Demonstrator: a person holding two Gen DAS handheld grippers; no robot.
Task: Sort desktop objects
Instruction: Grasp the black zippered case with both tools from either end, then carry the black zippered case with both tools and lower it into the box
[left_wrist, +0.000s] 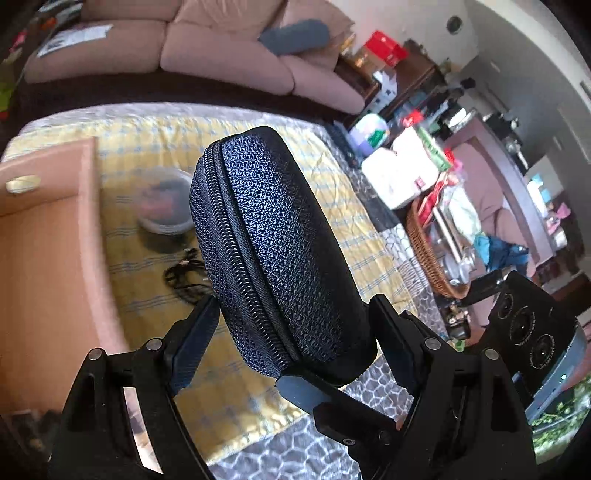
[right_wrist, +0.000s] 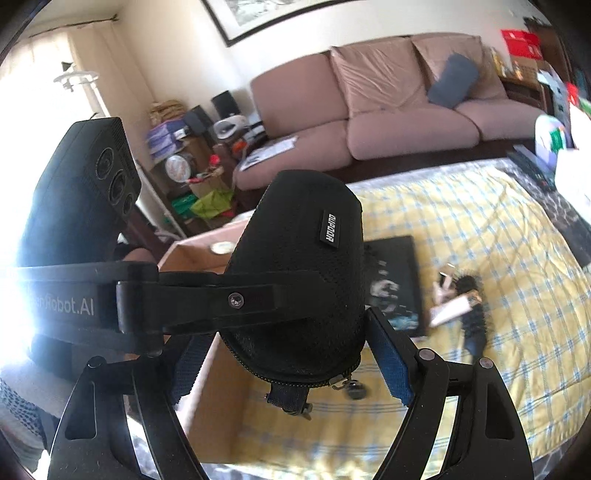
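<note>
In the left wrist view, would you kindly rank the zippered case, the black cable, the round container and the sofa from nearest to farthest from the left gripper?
1. zippered case, between the left gripper's fingers.
2. black cable, on the cloth, left.
3. round container, beyond the cable.
4. sofa, at the back.

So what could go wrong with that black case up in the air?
1. The left gripper pinches the case only near its bottom end, above the table, so it might slip and drop.
2. The right gripper crowds the same end, so the two could bump or twist the case.
3. The strap and zipper pull dangle by the fingers and might snag.
</note>
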